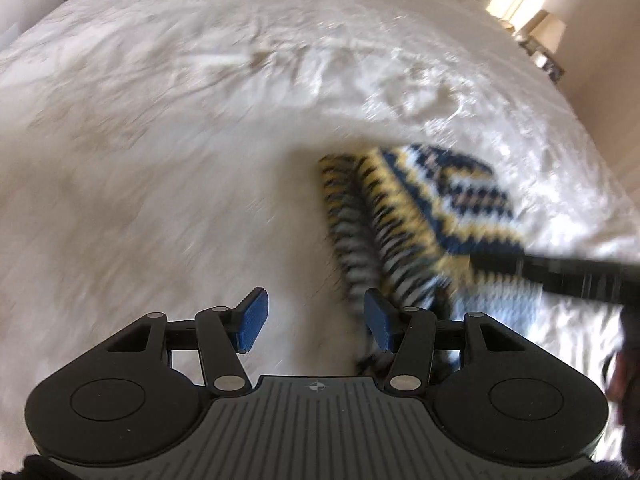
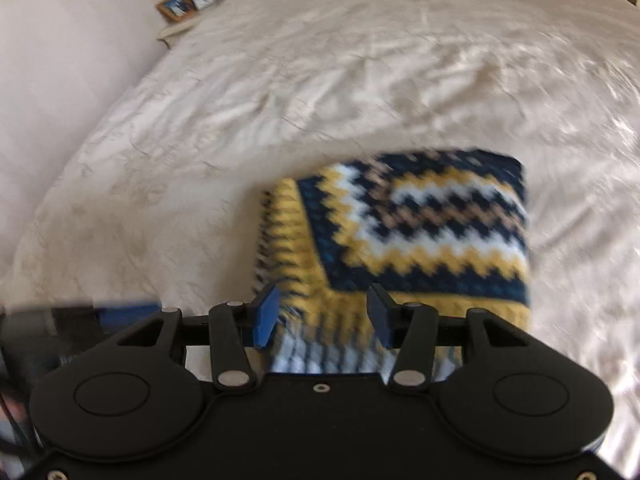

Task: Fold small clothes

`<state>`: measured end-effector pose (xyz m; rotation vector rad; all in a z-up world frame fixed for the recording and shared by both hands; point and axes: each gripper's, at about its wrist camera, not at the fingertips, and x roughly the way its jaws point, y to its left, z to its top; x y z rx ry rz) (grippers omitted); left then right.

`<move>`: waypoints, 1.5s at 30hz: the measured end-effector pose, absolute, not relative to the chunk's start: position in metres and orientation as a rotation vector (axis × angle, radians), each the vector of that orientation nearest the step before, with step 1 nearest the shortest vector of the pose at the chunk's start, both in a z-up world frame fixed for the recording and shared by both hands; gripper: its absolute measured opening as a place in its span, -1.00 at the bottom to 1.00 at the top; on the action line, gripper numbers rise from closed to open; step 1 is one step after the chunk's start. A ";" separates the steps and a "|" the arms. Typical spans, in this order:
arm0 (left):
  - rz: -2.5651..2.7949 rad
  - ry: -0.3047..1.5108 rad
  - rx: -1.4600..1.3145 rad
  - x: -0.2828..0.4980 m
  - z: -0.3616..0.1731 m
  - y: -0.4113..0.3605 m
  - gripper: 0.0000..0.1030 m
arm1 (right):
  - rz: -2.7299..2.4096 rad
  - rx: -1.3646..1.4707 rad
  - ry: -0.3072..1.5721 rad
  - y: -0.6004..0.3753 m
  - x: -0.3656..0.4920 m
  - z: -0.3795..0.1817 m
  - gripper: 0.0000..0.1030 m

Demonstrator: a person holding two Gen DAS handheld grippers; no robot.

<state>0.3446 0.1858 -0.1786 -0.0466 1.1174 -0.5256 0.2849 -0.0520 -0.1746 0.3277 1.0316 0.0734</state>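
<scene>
The left hand-held gripper (image 1: 314, 318) is spread wide and holds nothing, just beside the knit cloth's (image 1: 420, 216) striped edge. The right hand-held gripper (image 2: 322, 314) is equally wide, empty, above the near edge of that cloth, which lies folded on the bed (image 2: 280, 80). Both views are blurred; a hasty pinch could catch only the top layer and undo the fold.

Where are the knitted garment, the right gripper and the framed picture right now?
knitted garment (image 2: 424, 220): right wrist view, on its zigzag-patterned top face.
right gripper (image 2: 322, 316): right wrist view, midway between its open blue fingertips.
framed picture (image 2: 176, 6): right wrist view, on its blue image.
</scene>
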 end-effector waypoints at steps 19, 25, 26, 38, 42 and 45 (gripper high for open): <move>-0.717 1.157 0.031 0.414 -0.197 0.092 0.00 | 0.107 -0.093 1.029 0.037 0.260 -0.199 0.59; -0.702 1.209 -0.052 0.424 -0.209 0.089 -0.04 | 0.080 -0.095 1.067 0.030 0.262 -0.216 -0.16; -0.700 1.222 -0.073 0.426 -0.211 0.089 -0.21 | 0.072 -0.084 1.066 0.026 0.261 -0.217 -0.46; -0.645 1.034 -0.084 0.417 -0.175 0.120 -0.87 | 0.116 0.074 0.963 0.019 0.255 -0.178 -0.71; -0.599 1.072 -0.037 0.425 -0.192 0.125 -0.87 | 0.142 0.037 1.014 0.034 0.270 -0.198 -0.71; -0.547 1.161 -0.055 0.434 -0.217 0.129 -0.86 | 0.156 0.004 1.052 0.040 0.277 -0.214 -0.69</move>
